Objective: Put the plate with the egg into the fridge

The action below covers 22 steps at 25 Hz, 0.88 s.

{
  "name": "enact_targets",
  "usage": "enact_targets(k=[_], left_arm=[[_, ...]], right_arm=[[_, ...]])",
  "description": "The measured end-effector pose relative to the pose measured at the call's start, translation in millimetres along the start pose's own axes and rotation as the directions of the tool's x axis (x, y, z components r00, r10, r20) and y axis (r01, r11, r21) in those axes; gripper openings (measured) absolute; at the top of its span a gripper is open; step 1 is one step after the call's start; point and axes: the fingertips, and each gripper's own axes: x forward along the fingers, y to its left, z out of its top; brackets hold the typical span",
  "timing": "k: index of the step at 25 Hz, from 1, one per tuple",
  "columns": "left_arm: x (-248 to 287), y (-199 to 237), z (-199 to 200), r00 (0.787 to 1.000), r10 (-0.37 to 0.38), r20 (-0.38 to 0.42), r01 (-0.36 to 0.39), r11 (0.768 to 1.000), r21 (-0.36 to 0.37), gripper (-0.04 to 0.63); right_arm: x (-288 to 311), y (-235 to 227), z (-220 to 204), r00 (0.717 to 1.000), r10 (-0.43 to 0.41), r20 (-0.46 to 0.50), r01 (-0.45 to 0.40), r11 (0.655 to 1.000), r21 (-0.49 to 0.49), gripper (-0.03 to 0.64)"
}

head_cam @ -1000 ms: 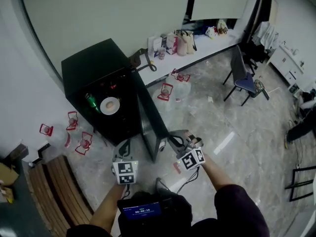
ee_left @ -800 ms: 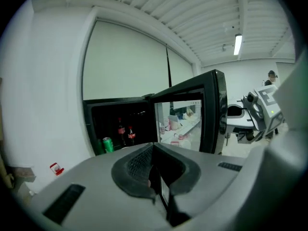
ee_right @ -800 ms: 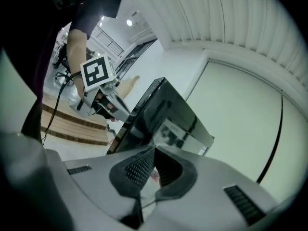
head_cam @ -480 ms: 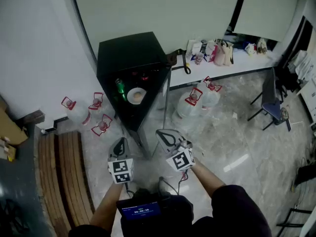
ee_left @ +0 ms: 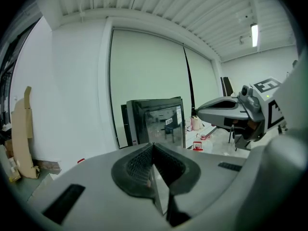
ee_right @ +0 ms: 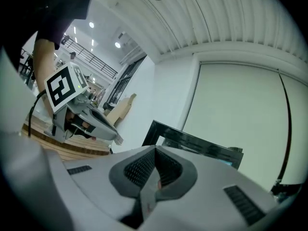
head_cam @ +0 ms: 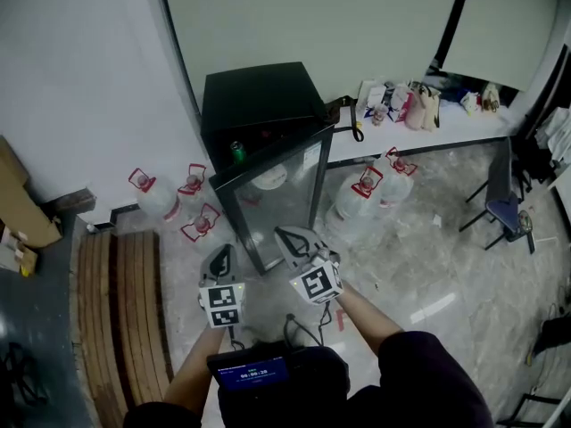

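The plate (head_cam: pixel 270 177) sits inside the fridge (head_cam: pixel 259 96), behind its glass door (head_cam: pixel 278 210) (not fully shut, I judge). In front of the fridge, my left tool (head_cam: pixel 223 257) and right tool (head_cam: pixel 285 235) are closed on nothing.

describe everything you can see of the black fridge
The fridge is a small black box-shaped cabinet with a matte flat top. It stands upright on the marble-look floor, its back to the white wall. Its dark-framed glass door stands ajar, swung most of the way shut. A white plate shows through the glass, and a green can shows in the gap above. Water jugs stand on both sides.
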Motion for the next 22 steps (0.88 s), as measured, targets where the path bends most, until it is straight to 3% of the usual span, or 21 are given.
enact_targets(k=[22], left_arm=[[0,10,44,0.991,-0.026,0.129,0.025,1.000,0.012,0.008]], right_arm=[[37,35,62,0.995,0.073,0.064,-0.079,0.992,0.099,0.005]])
